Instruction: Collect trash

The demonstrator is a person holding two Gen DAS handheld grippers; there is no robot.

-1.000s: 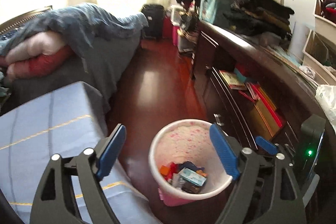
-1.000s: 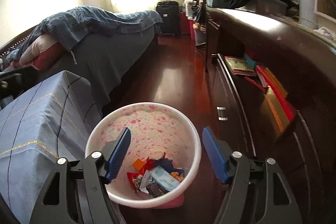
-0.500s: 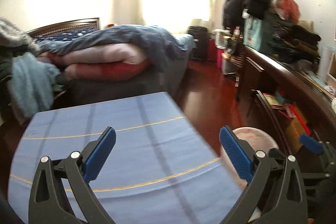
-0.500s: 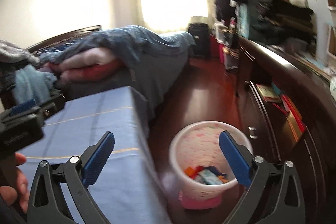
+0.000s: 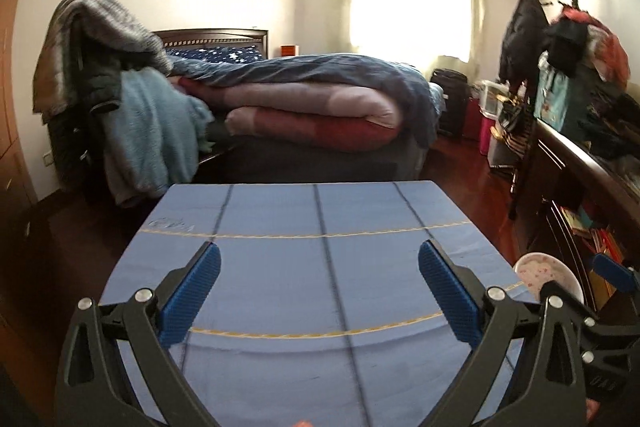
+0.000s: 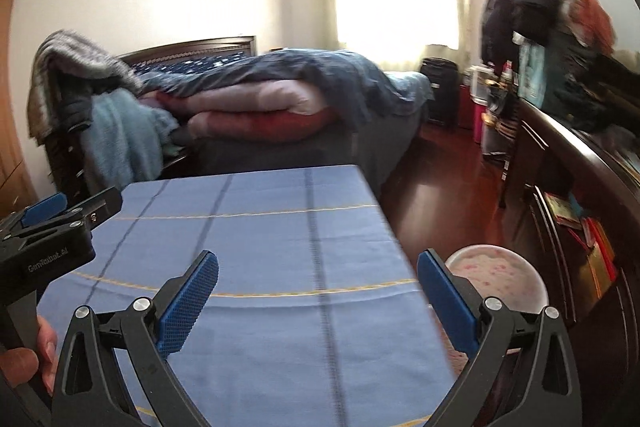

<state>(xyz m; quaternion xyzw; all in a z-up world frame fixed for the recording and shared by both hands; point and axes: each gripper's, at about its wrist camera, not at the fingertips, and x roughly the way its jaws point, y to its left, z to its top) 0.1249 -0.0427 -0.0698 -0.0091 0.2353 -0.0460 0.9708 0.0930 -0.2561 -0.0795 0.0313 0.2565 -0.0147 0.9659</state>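
Observation:
My left gripper (image 5: 319,283) is open and empty above a table with a blue cloth (image 5: 304,227). My right gripper (image 6: 318,291) is open and empty over the same cloth (image 6: 260,227), near its right edge. The pink-speckled trash bin (image 6: 496,279) stands on the floor right of the table, behind my right finger; its contents are hidden. In the left wrist view the bin (image 5: 546,273) peeks out at the right, with the right gripper's blue pad (image 5: 612,267) beside it. The left gripper's body (image 6: 52,235) shows at the left of the right wrist view. No trash is visible on the cloth.
A bed with folded quilts (image 5: 312,107) lies beyond the table. A chair draped with clothes (image 5: 112,87) stands at the left. A dark sideboard (image 6: 580,187) piled with clothes and books runs along the right wall. Red wooden floor (image 6: 440,179) lies between.
Both grippers rose and swung left from above the trash bin to over the blue cloth. The bin moved to the lower right of both views. Both stayed open.

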